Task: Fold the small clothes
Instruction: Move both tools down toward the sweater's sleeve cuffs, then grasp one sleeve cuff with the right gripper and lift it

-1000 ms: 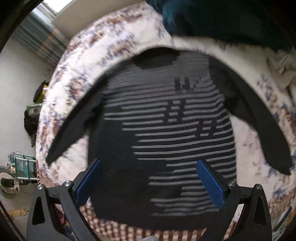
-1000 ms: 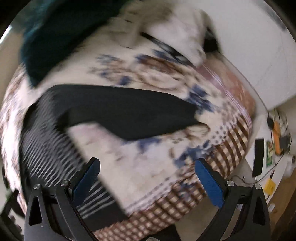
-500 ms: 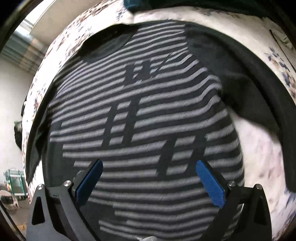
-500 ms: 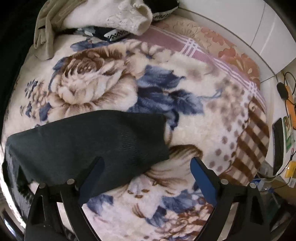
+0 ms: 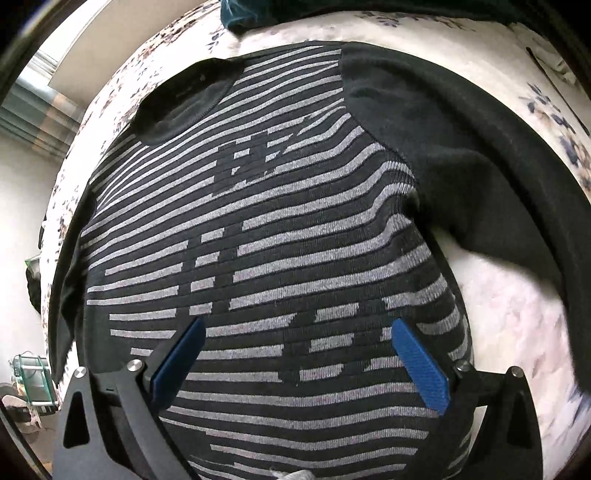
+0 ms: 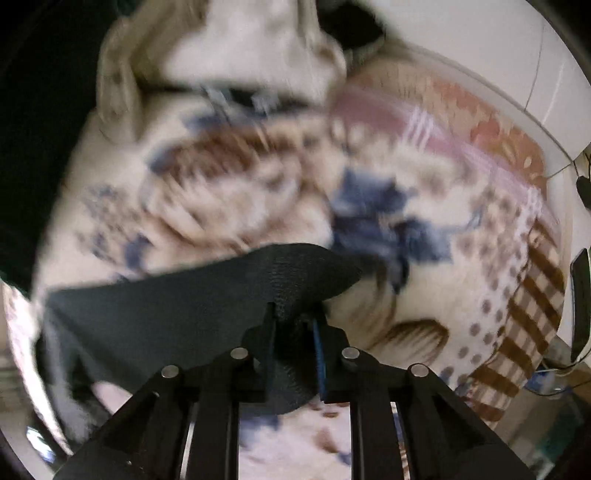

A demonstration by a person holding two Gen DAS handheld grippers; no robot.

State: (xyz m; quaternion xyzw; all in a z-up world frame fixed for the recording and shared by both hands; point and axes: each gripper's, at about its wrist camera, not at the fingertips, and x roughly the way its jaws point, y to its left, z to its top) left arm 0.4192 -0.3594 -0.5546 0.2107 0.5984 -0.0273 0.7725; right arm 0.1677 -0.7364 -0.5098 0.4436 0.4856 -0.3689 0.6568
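A dark sweater (image 5: 280, 229) with grey stripes lies flat on a floral blanket (image 5: 517, 317), collar at the upper left, one plain dark sleeve running off to the right. My left gripper (image 5: 295, 332) hovers open over the striped lower body, blue pads wide apart, nothing between them. In the right wrist view the sleeve's cuff end (image 6: 229, 295) is bunched up between the fingers of my right gripper (image 6: 293, 317). Its jaws are closing and the pads pinch the dark knit.
A pile of pale and dark clothes (image 6: 243, 48) sits at the far end of the blanket (image 6: 424, 332). The bed's edge drops off at the right, with a dark phone-like object (image 6: 580, 302) and cables beyond it. A teal garment (image 5: 258, 14) lies past the collar.
The right gripper went from wide open above the cuff to nearly closed on it. Both grippers came down closer to the sweater; the left one stayed open.
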